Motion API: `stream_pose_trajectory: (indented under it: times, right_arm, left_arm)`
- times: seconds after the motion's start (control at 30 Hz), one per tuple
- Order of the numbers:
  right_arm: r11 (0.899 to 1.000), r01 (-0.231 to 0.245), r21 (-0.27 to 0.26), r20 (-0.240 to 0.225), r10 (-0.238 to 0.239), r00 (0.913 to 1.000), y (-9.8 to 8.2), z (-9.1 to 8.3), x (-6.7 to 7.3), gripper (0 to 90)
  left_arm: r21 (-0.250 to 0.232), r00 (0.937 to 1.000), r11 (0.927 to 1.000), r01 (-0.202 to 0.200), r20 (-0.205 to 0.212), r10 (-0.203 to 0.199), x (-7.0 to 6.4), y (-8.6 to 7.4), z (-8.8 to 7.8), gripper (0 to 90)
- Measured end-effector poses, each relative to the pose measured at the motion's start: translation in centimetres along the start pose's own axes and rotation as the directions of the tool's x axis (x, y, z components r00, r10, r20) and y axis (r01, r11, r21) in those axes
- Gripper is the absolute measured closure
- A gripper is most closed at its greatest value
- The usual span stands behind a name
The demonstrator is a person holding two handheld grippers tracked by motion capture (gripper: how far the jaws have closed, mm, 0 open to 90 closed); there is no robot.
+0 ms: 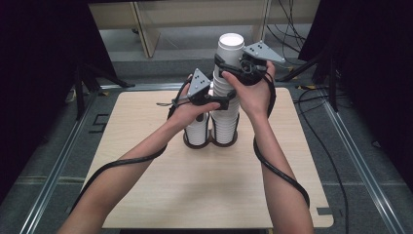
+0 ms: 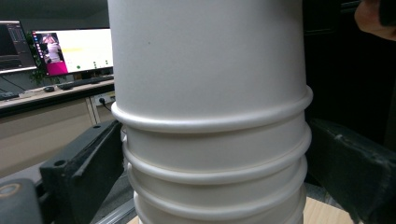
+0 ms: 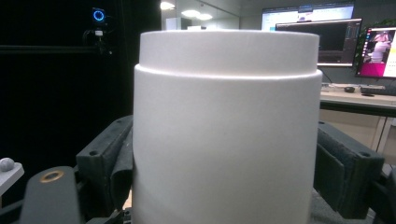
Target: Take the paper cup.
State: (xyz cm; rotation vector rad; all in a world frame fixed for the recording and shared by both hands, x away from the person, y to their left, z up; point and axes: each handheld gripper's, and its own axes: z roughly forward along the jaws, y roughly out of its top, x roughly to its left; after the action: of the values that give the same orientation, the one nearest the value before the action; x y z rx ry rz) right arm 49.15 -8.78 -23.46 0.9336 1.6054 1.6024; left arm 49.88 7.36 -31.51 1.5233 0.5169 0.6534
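High view: left gripper (image 1: 225, 103) clamps the tall stack of white paper cups (image 1: 226, 87) midway; right gripper (image 1: 220, 66), at twelve o'clock from it, grasps the top cup (image 1: 230, 46).

In the left gripper view, the tall stack of white paper cups (image 2: 210, 116) runs off the top and bottom edges of the frame, so neither its top nor its base can be seen. The black jaws at lower left and lower right are cut by the frame edges. The writing on the lit computer monitor (image 2: 74, 50) at upper left is too small to read.

In the right gripper view, the upside-down white paper cup (image 3: 226, 130) is cut by the bottom edge.

In the high view, the person's hands cover the middle of the stack, and the dark round cup holder (image 1: 210, 143) is mostly hidden.
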Motion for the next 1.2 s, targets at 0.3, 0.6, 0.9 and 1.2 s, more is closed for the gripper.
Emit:
stream_pose_trajectory:
  times: [0.3, 0.6, 0.9, 1.2]
  right_arm:
    - [1.0, 0.004, -0.005, 0.0, -0.004, 1.0, 0.3, -0.2, -0.1, 20.2]
    - [1.0, 0.002, -0.031, 0.005, -0.002, 1.0, 1.3, -0.4, -0.1, 21.1]
    - [0.996, -0.021, -0.088, 0.002, 0.021, 0.9998, 2.4, -0.7, 0.1, 21.3]
    - [0.992, 0.003, -0.123, 0.013, -0.001, 0.9999, 3.7, -0.9, 0.1, 21.5]
  left_arm:
    - [0.007, 0.9997, 0.9997, -0.024, -0.006, 0.024, -0.1, 0.0, 0.0, 5.0]
    - [0.007, 0.9995, 0.9995, -0.031, -0.006, 0.031, 0.0, 0.1, 0.0, 5.0]
    - [0.012, 0.9993, 0.9993, -0.036, -0.004, 0.036, 0.0, 0.2, -0.1, 5.0]
    - [0.014, 0.9992, 0.9991, -0.039, -0.005, 0.04, 0.0, 0.2, -0.1, 5.1]
